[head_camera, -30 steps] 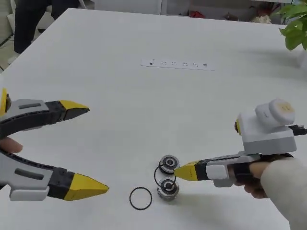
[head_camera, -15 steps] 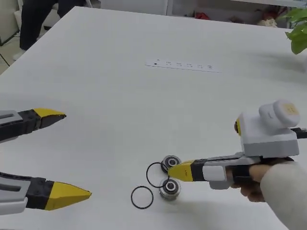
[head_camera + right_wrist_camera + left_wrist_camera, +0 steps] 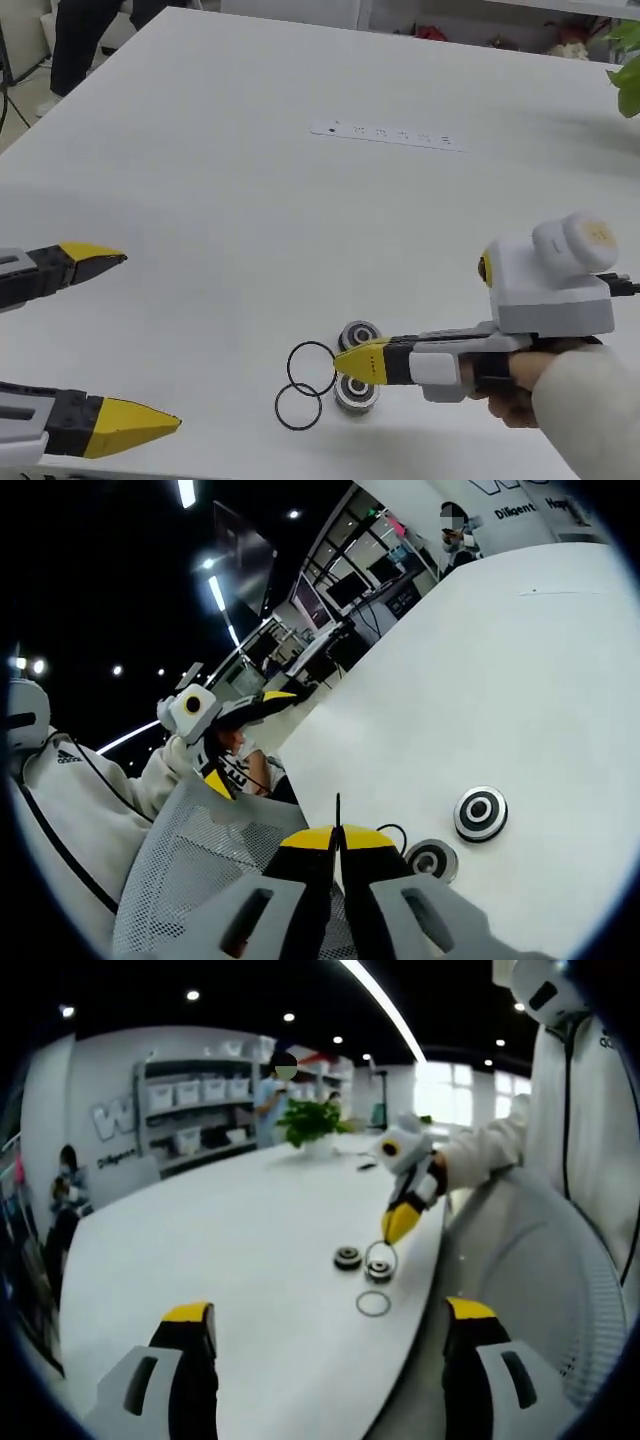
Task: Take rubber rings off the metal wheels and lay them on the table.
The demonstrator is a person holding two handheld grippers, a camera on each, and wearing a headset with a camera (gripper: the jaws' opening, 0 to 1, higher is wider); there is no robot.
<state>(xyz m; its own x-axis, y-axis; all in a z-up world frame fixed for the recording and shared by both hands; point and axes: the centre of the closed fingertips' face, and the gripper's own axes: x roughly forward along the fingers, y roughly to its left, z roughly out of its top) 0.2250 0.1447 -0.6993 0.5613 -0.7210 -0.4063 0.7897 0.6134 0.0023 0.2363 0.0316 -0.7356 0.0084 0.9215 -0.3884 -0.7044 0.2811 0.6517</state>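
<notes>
Two metal wheels lie side by side near the table's front edge, the far wheel (image 3: 358,336) and the near wheel (image 3: 354,392). My right gripper (image 3: 338,361) is shut on a thin black rubber ring (image 3: 310,366), which hangs just left of the wheels. A second loose ring (image 3: 298,406) lies flat on the table below it. In the right gripper view the pinched ring (image 3: 337,808) shows edge-on above the shut right gripper (image 3: 338,830), with both wheels (image 3: 480,813) to the right. My left gripper (image 3: 152,340) stands open at the far left, with nothing between its fingers.
A white power strip (image 3: 388,134) lies across the middle of the white table (image 3: 250,180). A potted plant (image 3: 312,1122) stands at the far end. A person stands beyond the far left corner (image 3: 85,25). The table's front edge is close to the wheels.
My right gripper has drawn the pinched ring leftwards, away from the wheels. The open left gripper has pulled back towards the left edge of the view.
</notes>
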